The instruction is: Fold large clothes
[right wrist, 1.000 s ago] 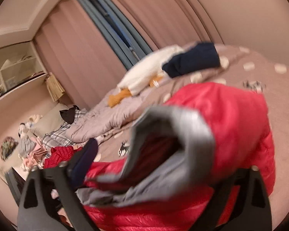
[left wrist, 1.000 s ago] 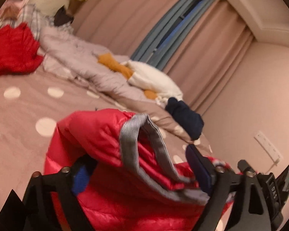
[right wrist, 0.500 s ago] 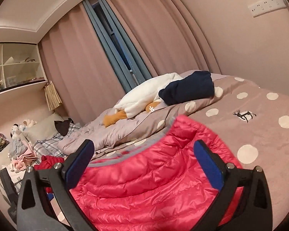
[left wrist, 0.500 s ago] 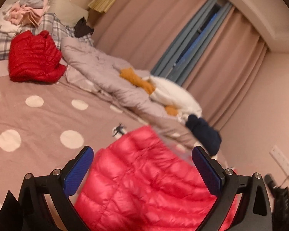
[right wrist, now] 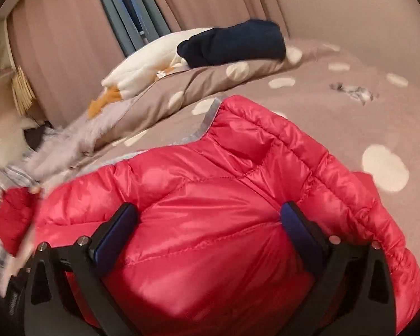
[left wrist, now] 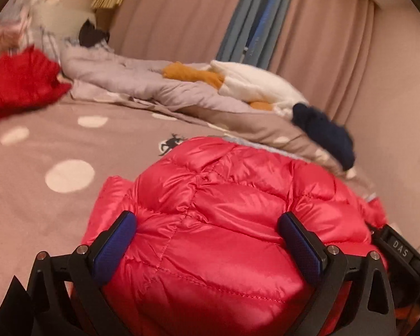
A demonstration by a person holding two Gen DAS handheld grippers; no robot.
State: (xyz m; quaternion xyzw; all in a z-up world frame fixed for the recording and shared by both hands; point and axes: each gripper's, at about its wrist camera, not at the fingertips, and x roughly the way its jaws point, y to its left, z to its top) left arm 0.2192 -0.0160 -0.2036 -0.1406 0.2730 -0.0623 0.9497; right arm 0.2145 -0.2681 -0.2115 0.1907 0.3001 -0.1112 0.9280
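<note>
A glossy red puffer jacket with grey trim lies folded in a thick bundle on the dotted bedspread. My left gripper stands wide open low over the bundle, and the padded fabric bulges up between its blue pads. In the right wrist view the same jacket fills the foreground. My right gripper is also wide open, with the jacket swelling between its fingers. Neither gripper pinches any fabric. The grey hem shows at the jacket's far edge.
A second red garment lies at the far left by the pillows. A grey duvet, a white and orange plush toy and a navy garment line the bed's far side below the curtains.
A second ago both grippers held up the jacket's grey-trimmed edge. They have let go and opened wide; the jacket lies folded, and both grippers have come down close onto it.
</note>
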